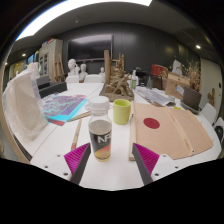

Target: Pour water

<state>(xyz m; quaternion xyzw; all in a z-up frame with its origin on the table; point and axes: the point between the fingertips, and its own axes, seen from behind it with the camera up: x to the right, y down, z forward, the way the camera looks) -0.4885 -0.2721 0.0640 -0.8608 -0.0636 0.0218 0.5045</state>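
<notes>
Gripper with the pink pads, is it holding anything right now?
Nothing is held. The gripper is open, and the dark printed can stands on the white table between its fingertips, untouched.

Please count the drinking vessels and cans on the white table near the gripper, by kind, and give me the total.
Cans: 1, the dark can between the open fingers of the hand-held gripper
Green cups: 1, the green cup beyond the can
White cups: 1, the white cup beside the green one
Total: 3
</notes>
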